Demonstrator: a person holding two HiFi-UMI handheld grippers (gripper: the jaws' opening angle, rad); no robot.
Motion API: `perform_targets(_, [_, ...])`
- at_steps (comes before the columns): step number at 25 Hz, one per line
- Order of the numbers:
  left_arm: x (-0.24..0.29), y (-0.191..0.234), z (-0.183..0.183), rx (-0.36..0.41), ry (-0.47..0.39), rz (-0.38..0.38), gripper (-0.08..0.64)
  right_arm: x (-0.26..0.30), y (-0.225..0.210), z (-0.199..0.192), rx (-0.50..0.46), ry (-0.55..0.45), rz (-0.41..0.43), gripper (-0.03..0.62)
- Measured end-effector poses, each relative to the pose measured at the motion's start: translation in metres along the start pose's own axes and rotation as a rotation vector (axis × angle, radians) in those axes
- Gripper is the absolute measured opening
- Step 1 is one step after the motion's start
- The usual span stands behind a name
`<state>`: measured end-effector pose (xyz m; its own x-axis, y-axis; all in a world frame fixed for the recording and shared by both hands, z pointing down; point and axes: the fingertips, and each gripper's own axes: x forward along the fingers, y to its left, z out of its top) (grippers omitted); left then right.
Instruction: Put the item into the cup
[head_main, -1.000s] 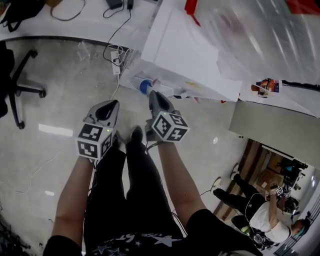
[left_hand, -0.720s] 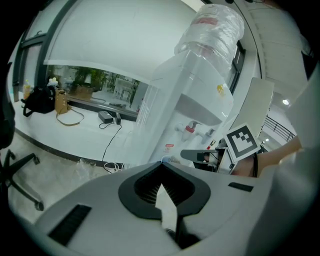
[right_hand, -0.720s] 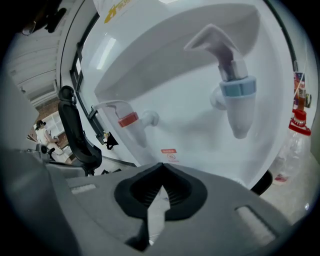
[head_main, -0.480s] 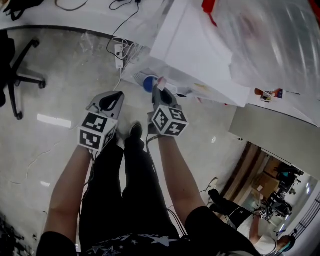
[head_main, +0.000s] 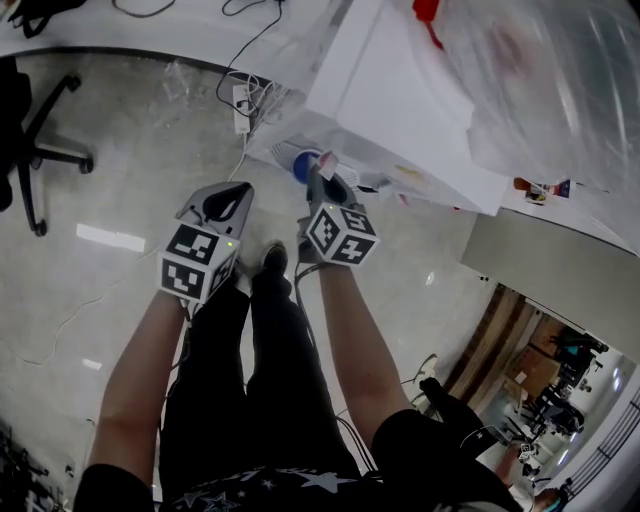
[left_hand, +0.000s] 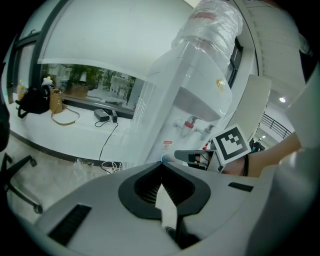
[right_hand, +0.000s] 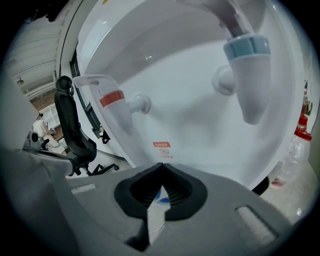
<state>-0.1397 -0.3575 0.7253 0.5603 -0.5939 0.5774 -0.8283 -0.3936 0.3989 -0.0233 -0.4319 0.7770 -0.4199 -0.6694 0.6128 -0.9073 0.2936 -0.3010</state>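
The right claw pinches a white paper cup with blue print; the left claw is closed, empty. The smooth plastic water dispenser bears an unreadable red label.

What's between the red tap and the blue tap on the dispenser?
Only bare white panel separates red tap and blue tap, seen in the right gripper view.
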Motion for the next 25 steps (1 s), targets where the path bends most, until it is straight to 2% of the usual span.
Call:
perform_targets(5, [0.000,-0.001,-0.003,0.018,0.011,-0.012,0.005,0.003,0.003,-0.002,-0.024,0.000,-0.003,0.005])
perform_targets(6, [-0.001,0.000,-0.003,0.021,0.012,-0.012,0.005,0.003,0.004,-0.002,-0.024,0.002,0.000,0.019])
perform_targets(7, [-0.001,0.000,-0.003,0.022,0.012,-0.011,0.005,0.003,0.005,-0.003,-0.023,0.006,0.004,0.071])
perform_targets(8, [-0.001,0.000,-0.003,0.022,0.011,-0.010,0.005,0.003,0.005,-0.004,-0.023,0.009,0.008,0.075])
perform_targets(21, [-0.003,-0.004,-0.001,0.012,0.006,-0.018,0.005,-0.008,0.009,-0.004,-0.021,0.007,0.003,0.075])
perform_targets(25, [-0.011,-0.013,0.001,0.043,0.024,-0.031,0.005,-0.022,0.014,-0.002,0.000,0.011,0.016,0.075])
